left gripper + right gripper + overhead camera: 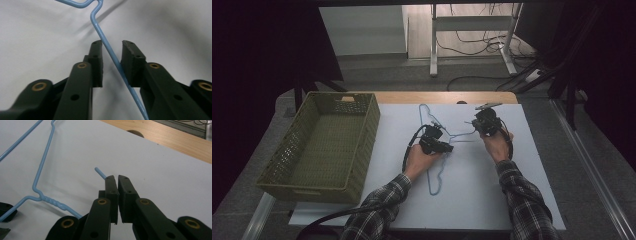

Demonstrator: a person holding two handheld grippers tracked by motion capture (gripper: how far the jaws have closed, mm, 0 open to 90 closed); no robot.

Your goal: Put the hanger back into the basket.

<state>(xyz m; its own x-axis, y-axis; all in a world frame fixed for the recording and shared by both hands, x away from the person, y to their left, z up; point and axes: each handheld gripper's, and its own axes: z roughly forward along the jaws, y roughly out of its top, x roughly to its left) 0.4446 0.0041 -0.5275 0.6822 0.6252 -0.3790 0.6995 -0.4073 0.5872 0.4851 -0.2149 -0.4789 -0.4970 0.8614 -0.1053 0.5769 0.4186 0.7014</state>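
Note:
A light-blue wire hanger [460, 134] lies flat on the white table cover [472, 200], its hook pointing right. My left gripper [447, 148] is at the hanger's shoulder, just left of the neck. In the left gripper view the wire [105, 42] runs slantwise between the pads of the left gripper [112, 43]; it leans on one pad and a gap shows at the other, so the jaws are open around it. My right gripper [117, 177] is shut on the hook, whose free end pokes out past its fingertips. The twisted neck [53, 202] lies to the left. In the high view the right gripper [479, 125] is at the hook.
An olive woven basket [362, 145] stands at the table's left side and holds nothing. A strip of bare wooden tabletop [442, 97] runs along the far edge. Beyond it are a white desk frame [433, 45] and cables on the floor.

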